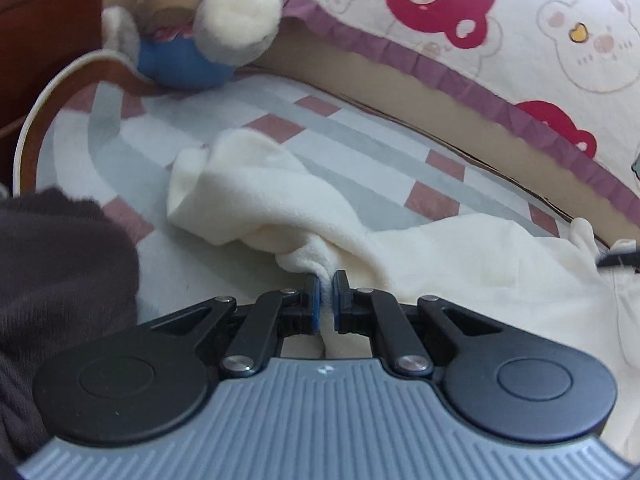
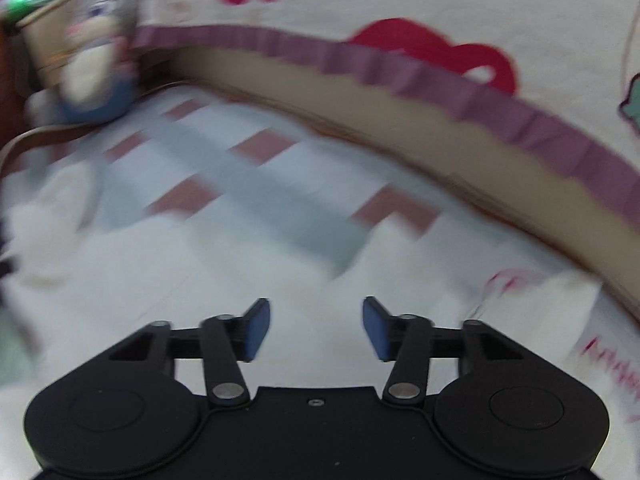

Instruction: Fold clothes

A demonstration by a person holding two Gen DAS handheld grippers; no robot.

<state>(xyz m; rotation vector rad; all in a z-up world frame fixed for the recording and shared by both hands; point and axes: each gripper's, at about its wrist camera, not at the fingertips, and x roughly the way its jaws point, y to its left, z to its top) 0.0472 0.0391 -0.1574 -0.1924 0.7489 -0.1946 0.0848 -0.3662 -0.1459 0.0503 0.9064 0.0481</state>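
My left gripper (image 1: 327, 292) has its jaws clamped on a bunched fold of the cream fleece garment (image 1: 280, 208), which lies across the checked bed sheet (image 1: 360, 136) toward its near edge. My right gripper (image 2: 316, 328) hangs over the garment with jaws wide apart, holding nothing; that view is blurred. A stuffed toy (image 1: 208, 36) sits at the sheet's far left corner, a dark cloth (image 1: 60, 272) at its left edge.
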